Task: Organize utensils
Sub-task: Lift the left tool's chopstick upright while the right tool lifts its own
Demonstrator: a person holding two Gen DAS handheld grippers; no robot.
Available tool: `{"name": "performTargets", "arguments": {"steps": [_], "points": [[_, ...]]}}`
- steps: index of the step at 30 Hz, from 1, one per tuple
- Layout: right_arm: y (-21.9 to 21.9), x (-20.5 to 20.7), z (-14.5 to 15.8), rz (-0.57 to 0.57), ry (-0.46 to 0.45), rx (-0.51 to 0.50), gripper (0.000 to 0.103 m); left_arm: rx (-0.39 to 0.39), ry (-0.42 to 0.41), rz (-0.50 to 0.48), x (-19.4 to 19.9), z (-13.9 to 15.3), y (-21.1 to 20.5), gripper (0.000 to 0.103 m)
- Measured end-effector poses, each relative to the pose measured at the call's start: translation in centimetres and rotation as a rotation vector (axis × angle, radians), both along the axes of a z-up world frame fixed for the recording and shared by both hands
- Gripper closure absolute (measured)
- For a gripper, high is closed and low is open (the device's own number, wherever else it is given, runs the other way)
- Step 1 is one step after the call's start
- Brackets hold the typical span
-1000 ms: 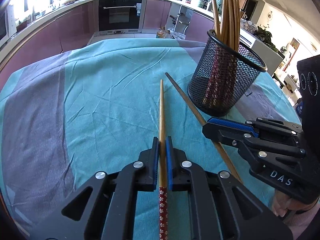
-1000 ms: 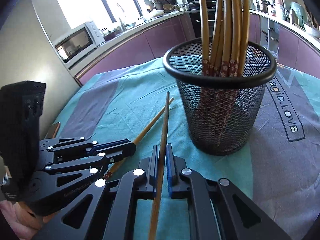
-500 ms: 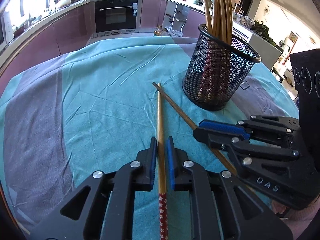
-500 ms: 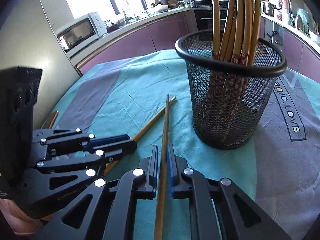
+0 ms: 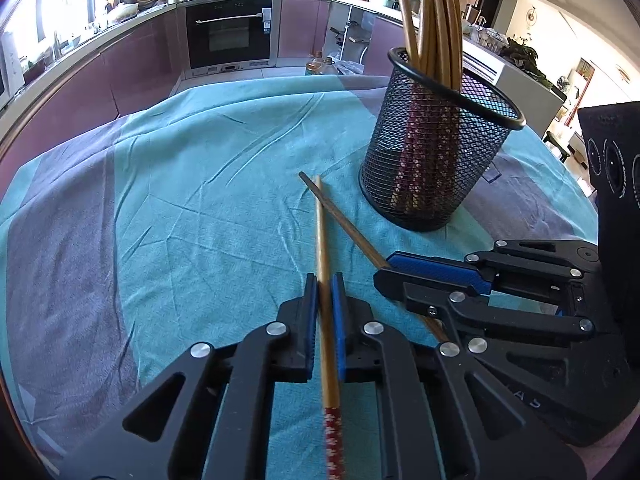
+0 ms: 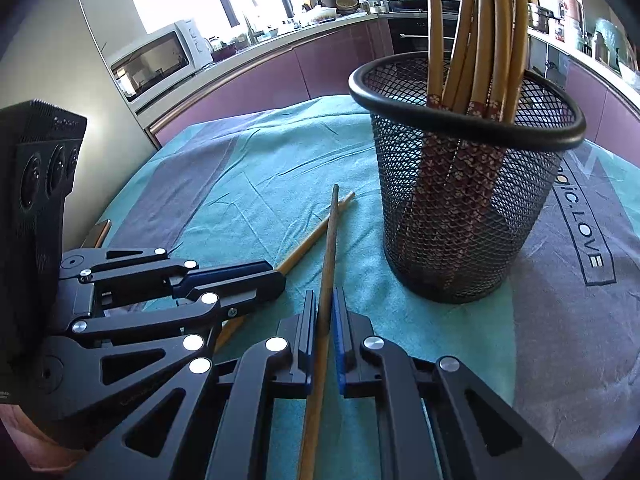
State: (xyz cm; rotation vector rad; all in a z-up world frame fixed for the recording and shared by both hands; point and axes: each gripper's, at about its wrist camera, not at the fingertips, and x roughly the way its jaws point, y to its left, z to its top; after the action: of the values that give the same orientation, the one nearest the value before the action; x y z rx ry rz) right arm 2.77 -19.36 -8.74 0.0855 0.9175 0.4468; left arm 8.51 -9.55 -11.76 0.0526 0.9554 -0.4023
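Left wrist view: the left gripper (image 5: 325, 280) has its jaws closed on a light bamboo chopstick (image 5: 322, 252), pinched between the blue pads. The stick's near end carries a red band with pale flowers; its bare tip points away over the cloth. Just to the right, the right gripper (image 5: 390, 266) grips a darker brown chopstick (image 5: 340, 216), and the 2 sticks cross near their far tips.

In the right wrist view the right gripper (image 6: 325, 298) shows the same clamp: jaws shut on the brown chopstick (image 6: 330, 240), with the light chopstick (image 6: 316, 236) passing under it from the left gripper (image 6: 280, 274).

Beyond the tips and to the right stands a black mesh holder (image 6: 460, 208), upright, with several more chopsticks (image 6: 480, 32) leaning inside, patterned ends down. It sits near the crossed tips but apart from them.

The surface is covered by a teal and grey-purple tablecloth (image 5: 180, 208), creased. Left of the sticks the cloth lies open out to its far edge, where the purple kitchen cabinets (image 5: 132, 64) begin.
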Motion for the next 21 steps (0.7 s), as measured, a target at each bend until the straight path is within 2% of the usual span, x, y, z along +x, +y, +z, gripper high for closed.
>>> {"name": "performTargets", "arguments": {"steps": [21], "points": [[-1.5, -2.8, 4.2, 0.036, -0.101, 0.079, 0.097, -0.080, -0.075, -0.005, -2.5, 3.8, 1.9, 0.095]]}}
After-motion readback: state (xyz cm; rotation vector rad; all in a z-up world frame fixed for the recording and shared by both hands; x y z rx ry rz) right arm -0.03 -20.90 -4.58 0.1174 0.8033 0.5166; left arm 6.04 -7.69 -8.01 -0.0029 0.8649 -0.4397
